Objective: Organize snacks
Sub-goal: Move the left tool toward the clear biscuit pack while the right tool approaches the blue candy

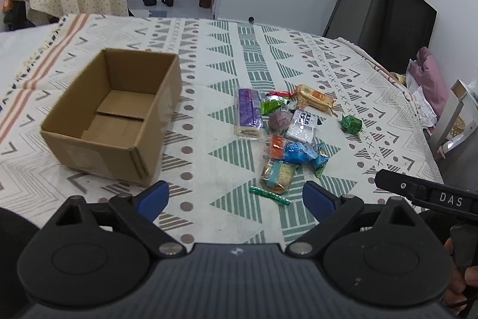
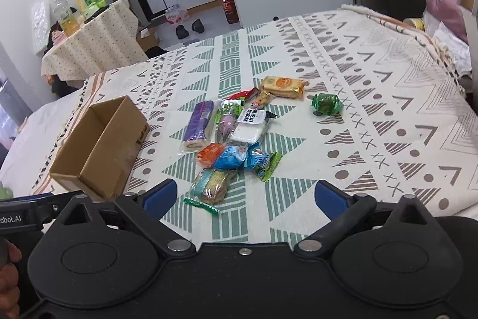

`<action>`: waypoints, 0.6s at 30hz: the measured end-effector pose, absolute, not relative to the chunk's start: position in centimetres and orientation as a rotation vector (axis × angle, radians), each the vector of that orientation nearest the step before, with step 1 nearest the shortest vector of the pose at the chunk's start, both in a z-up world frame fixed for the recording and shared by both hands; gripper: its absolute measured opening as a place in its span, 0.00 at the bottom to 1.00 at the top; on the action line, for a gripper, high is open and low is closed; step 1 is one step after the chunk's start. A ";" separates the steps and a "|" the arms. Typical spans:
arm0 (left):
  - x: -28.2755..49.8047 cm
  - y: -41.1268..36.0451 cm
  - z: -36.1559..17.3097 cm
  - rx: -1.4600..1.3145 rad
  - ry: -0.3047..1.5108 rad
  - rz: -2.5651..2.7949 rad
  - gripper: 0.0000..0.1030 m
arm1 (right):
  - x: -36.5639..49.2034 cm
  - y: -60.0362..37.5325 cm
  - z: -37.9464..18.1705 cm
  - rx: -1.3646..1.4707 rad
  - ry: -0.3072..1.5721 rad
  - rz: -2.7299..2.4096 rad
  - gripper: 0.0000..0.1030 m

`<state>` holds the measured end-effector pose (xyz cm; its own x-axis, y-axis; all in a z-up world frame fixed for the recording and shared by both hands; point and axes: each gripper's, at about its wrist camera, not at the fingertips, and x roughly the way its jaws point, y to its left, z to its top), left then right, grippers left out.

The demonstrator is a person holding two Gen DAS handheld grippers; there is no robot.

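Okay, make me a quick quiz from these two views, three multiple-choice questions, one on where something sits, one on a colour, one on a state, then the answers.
1. Where does the cardboard box sit relative to the snack pile in the left wrist view?
A. left of it
B. right of it
C. on top of it

2. What colour is the long cake wrapper?
A. yellow
B. purple
C. white

3. What is the box's state?
A. taped shut
B. full of snacks
C. open and empty

Answers: 1 A, the box lies left of the pile. 2 B, its wrapper is purple. 3 C, its bare floor shows.
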<state>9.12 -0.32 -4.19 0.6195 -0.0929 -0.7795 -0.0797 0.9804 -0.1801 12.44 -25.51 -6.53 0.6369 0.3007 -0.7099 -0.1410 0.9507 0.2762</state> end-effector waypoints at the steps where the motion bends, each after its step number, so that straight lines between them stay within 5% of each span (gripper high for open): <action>1: 9.4 -0.5 -4.5 -0.208 0.913 -0.014 0.91 | 12.7 -25.6 -6.7 0.211 0.845 0.252 0.91; 18: 14.8 -3.5 -8.8 -0.224 1.018 -0.045 0.66 | 16.7 -27.0 -10.8 0.333 0.914 0.231 0.81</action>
<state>14.83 -3.50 -8.77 0.5263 -0.1416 -0.8384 -0.0665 0.9762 -0.2066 16.74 -27.05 -10.84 0.5912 0.3347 -0.7338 -0.0547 0.9244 0.3776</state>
